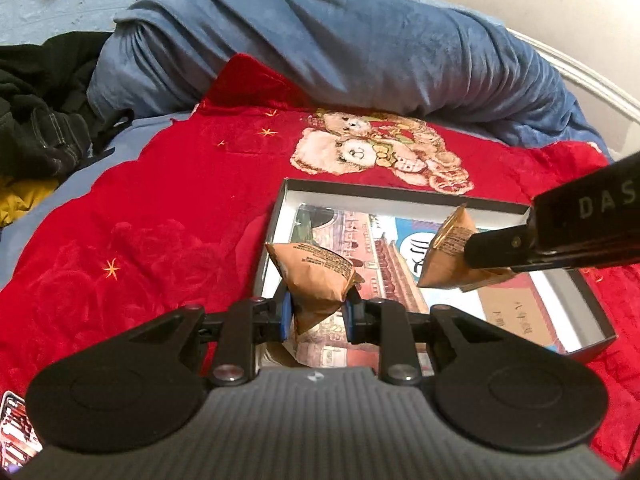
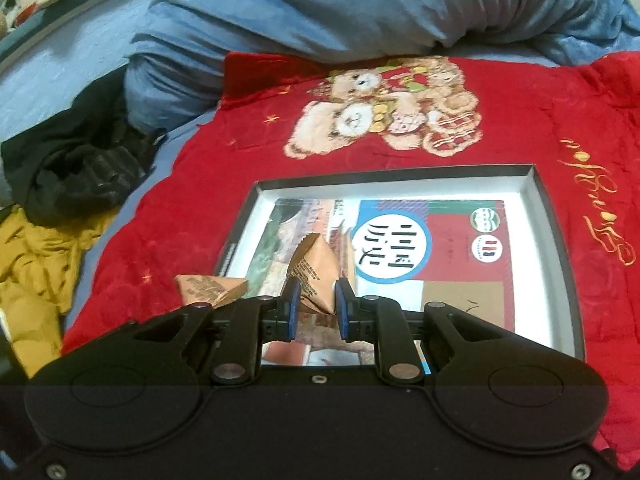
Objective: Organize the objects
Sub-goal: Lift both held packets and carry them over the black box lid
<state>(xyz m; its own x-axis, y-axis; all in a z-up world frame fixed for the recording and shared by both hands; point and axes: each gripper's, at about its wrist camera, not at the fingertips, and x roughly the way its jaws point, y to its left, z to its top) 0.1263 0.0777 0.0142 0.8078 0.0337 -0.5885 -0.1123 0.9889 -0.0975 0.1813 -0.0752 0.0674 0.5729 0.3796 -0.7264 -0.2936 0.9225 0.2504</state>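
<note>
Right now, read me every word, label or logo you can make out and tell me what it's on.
"DAS": right gripper body, cut off by the frame edge.
Large black characters in a white circle: printed sheet in the box, not legible.
Packet print: too small.
Gold script on red blanket: unreadable.

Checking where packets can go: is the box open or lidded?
Open: the box has no lid, and its printed lining shows inside.
</note>
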